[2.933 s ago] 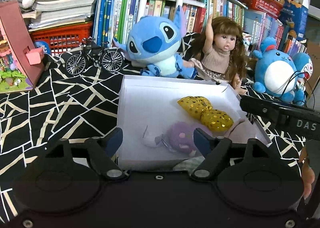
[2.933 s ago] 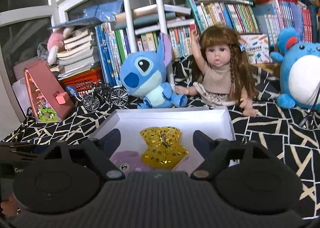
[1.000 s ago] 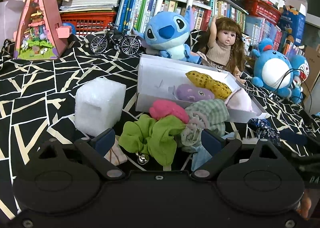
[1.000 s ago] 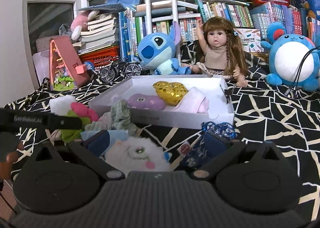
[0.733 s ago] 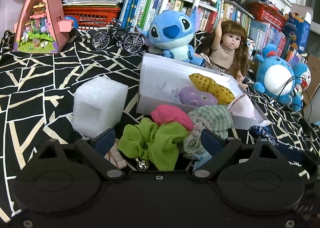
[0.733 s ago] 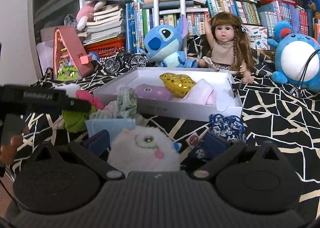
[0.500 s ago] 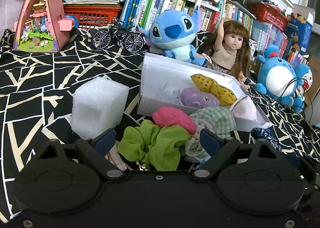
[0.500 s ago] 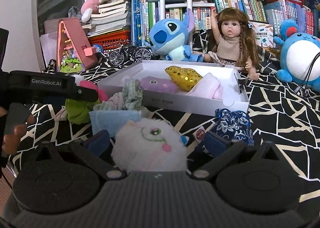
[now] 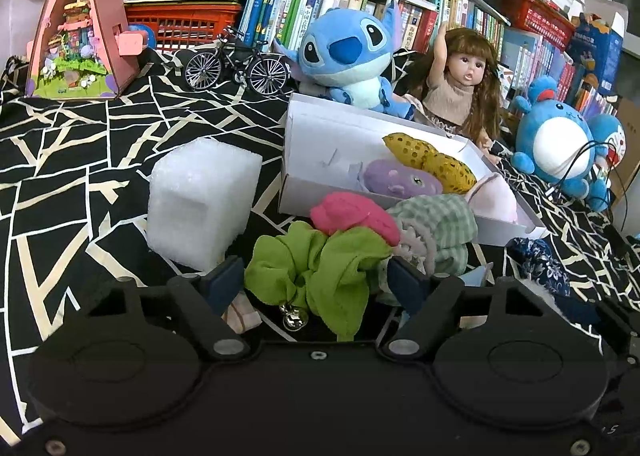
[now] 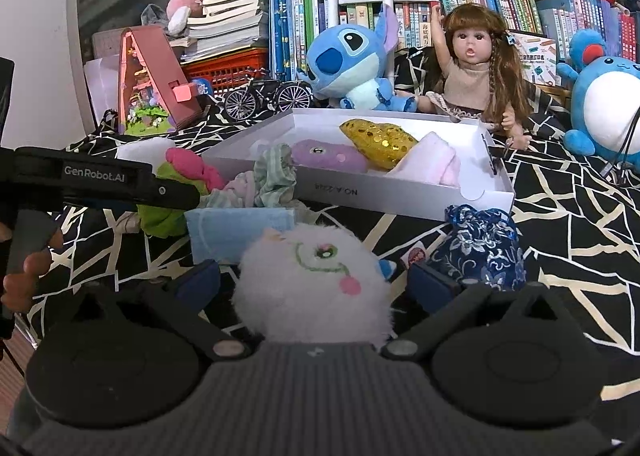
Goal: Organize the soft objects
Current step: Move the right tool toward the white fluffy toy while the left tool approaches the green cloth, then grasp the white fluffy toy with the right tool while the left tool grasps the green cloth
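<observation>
A white box on the patterned cloth holds a gold sequin toy, a purple plush and a pink soft piece. My left gripper is open around a green scrunchie with a bell; a pink piece and a checked cloth lie just beyond. My right gripper is open around a white fluffy plush. A light blue mask and a dark blue floral pouch lie beside it.
A white foam cube stands left of the box. Behind the box sit a blue Stitch plush, a doll, a round blue plush, a model bicycle and a pink toy house. Bookshelves fill the back.
Both grippers have pulled back from over the box and come down low. The left now has the green scrunchie between its fingers, the right the white plush. Both have edged closer in the last second.
</observation>
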The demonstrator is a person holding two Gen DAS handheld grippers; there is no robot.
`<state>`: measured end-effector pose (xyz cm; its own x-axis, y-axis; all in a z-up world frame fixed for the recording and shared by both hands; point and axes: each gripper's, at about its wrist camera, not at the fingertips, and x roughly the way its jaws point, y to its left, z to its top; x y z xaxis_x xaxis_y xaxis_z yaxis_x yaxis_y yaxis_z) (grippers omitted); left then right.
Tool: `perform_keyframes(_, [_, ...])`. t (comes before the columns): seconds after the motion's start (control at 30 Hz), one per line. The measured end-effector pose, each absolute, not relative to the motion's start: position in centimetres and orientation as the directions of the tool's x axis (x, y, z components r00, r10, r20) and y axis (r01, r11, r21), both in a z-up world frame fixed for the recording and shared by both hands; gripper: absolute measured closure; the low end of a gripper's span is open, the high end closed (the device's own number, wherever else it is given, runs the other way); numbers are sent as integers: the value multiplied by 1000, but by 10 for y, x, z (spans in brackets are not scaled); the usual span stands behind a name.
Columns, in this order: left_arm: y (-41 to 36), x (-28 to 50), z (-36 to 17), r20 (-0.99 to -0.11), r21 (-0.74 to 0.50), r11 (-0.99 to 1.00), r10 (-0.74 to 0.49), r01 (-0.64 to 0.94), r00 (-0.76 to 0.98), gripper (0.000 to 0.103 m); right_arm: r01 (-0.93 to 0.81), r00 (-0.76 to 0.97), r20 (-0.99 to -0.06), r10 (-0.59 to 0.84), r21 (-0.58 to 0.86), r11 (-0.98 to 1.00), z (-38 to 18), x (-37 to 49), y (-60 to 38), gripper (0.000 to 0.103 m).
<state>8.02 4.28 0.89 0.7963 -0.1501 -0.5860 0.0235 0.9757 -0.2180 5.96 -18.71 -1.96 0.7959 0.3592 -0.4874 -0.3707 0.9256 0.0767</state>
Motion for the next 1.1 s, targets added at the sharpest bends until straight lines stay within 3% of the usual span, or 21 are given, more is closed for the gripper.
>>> perform_keyframes(0.33, [41, 82, 9, -584, -199, 980, -140, 26, 800, 36, -380, 784, -497, 372, 89, 921, -23, 61, -182, 3])
perform_keyframes(0.43, [41, 82, 9, -583, -203, 979, -145, 29, 800, 45, -380, 782, -499, 373, 92, 920, -23, 62, -181, 5])
perform_keyframes(0.63, [35, 79, 14, -564, -159, 986, -125, 40, 816, 62, -379, 783, -496, 376, 99, 920, -23, 60, -183, 17])
perform_keyframes(0.7, [33, 77, 17, -555, -140, 989, -114, 42, 824, 70, -378, 788, -489, 374, 96, 921, -21, 59, -183, 29])
perform_keyframes(0.77, [33, 76, 20, -548, -139, 989, -109, 38, 829, 74, -375, 787, -491, 375, 102, 921, -19, 58, -184, 33])
perform_keyframes(1.1, [38, 71, 42, -504, -177, 983, -128, 43, 854, 78, -396, 805, -426, 414, 135, 908, 0, 53, -184, 34])
